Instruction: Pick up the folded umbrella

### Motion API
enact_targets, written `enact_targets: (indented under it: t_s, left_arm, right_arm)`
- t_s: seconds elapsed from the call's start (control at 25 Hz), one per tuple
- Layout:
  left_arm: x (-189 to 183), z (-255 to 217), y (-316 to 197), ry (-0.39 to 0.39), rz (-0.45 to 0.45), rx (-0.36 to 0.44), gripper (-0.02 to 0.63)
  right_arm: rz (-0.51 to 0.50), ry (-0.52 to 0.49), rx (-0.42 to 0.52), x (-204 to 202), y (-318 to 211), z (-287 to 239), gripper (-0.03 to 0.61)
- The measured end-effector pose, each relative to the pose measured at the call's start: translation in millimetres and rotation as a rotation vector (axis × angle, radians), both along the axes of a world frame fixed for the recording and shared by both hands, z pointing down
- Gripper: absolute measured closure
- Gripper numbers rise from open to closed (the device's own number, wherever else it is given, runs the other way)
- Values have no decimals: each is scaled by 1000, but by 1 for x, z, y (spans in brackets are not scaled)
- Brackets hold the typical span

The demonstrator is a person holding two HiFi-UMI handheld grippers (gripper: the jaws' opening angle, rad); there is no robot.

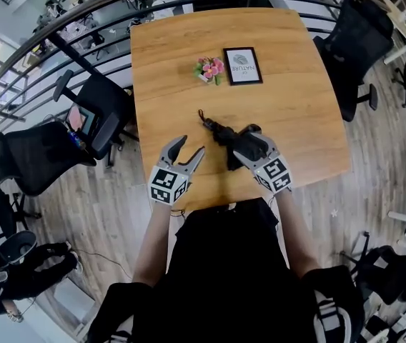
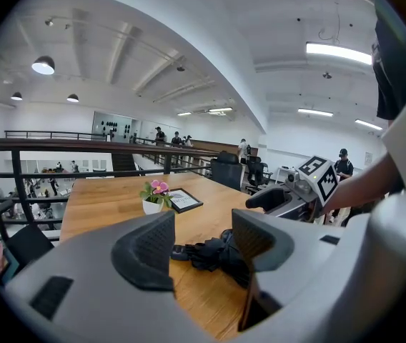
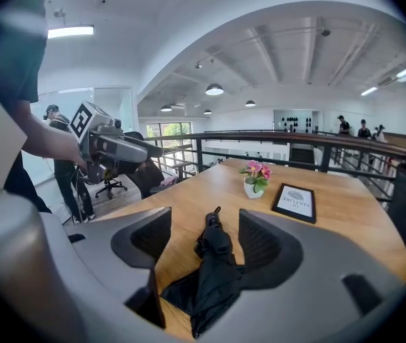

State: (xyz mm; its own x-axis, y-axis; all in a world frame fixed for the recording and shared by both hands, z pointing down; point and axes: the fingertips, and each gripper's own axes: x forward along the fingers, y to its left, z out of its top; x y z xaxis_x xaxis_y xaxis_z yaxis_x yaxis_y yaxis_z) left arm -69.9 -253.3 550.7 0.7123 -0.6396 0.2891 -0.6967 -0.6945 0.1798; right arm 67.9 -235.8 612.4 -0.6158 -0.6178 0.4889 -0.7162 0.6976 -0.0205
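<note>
While the umbrella [image 1: 218, 131] lies on the counter [image 1: 296, 106], my right fingers [image 3: 261, 246] straddle it, apart; left fingers [image 2: 146, 252] gape empty.

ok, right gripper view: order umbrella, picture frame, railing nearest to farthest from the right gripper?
1. Umbrella, lying between the open jaws.
2. Picture frame, ahead and to the right.
3. Railing, beyond the far edge.

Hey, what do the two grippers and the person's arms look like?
Both the left gripper and right gripper are light grey, with two tapered jaws lined by dark ribbed pads and a white cube of black square markers. The person wears a black top.
</note>
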Motion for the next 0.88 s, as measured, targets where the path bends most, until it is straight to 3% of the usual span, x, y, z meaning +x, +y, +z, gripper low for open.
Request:
enact_targets:
  t_s: [0.28, 0.88]
  left_arm:
    - [7, 1, -9, -4, -19, -9, 360]
    - [5, 39, -14, -29, -81, -124, 360]
  right_arm:
    - [-38, -9, -48, 2, -5, 15, 268]
    - [-97, -14, -177, 0, -17, 70, 268]
